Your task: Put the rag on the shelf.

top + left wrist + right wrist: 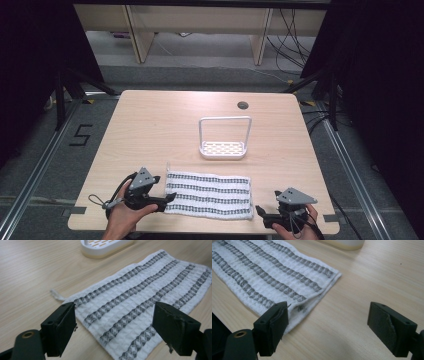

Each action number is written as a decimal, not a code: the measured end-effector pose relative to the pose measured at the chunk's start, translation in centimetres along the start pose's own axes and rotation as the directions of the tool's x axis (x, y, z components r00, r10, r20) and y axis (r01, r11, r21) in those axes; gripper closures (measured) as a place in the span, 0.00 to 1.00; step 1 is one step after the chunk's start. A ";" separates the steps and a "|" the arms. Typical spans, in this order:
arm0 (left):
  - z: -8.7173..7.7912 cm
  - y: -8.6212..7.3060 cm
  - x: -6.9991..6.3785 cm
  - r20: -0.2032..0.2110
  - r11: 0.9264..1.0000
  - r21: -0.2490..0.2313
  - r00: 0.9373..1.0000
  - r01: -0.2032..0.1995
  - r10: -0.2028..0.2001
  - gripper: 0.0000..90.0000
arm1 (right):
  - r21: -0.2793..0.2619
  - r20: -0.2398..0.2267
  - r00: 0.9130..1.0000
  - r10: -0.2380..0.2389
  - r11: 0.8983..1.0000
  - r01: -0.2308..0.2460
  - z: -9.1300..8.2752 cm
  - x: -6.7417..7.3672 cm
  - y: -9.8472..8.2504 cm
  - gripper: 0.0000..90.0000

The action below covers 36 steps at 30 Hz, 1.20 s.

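Since the cloth (pixel 208 195) lying flat along the worktop's (pixel 150 125) near edge looks light, soft and limp, it is best pinched at its near corners, where the left gripper (pixel 167 198) and right gripper (pixel 260 210) wait, jaws apart, holding nothing.

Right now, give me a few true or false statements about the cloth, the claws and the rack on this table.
1. The striped cloth lies flat on the table. True.
2. The left claw is clamped on the cloth. False: its jaws stand open at the cloth's left end.
3. The right claw is open. True.
4. The white rack sits on the cloth. False: it stands apart, farther back on the table.
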<state>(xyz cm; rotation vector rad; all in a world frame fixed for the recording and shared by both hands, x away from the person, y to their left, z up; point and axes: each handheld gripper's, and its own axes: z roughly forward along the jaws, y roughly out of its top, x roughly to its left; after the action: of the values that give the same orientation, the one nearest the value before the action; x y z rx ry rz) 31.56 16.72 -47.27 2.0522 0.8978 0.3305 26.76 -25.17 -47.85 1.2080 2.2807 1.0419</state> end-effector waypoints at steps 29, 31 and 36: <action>9.4 7.9 -4.6 0.220 0.984 0.061 0.964 -0.167 0.150 0.28 | 0.036 -0.061 0.994 -0.087 0.995 0.090 0.5 2.4 -0.1 0.38; 10.2 8.5 -4.9 0.234 0.983 0.064 0.960 -0.171 0.152 0.28 | 0.041 -0.063 0.993 -0.099 0.994 0.102 0.6 2.5 -0.2 0.39; 12.0 9.5 -5.7 0.260 0.979 0.068 0.951 -0.191 0.168 0.28 | 0.045 -0.064 0.991 -0.114 0.992 0.117 0.7 2.7 -0.2 0.43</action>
<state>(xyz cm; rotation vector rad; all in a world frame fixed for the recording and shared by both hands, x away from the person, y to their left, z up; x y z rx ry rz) 38.25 1.89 -46.49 2.2079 0.5819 0.1199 25.54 -22.71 -48.42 1.0621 2.4047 0.9996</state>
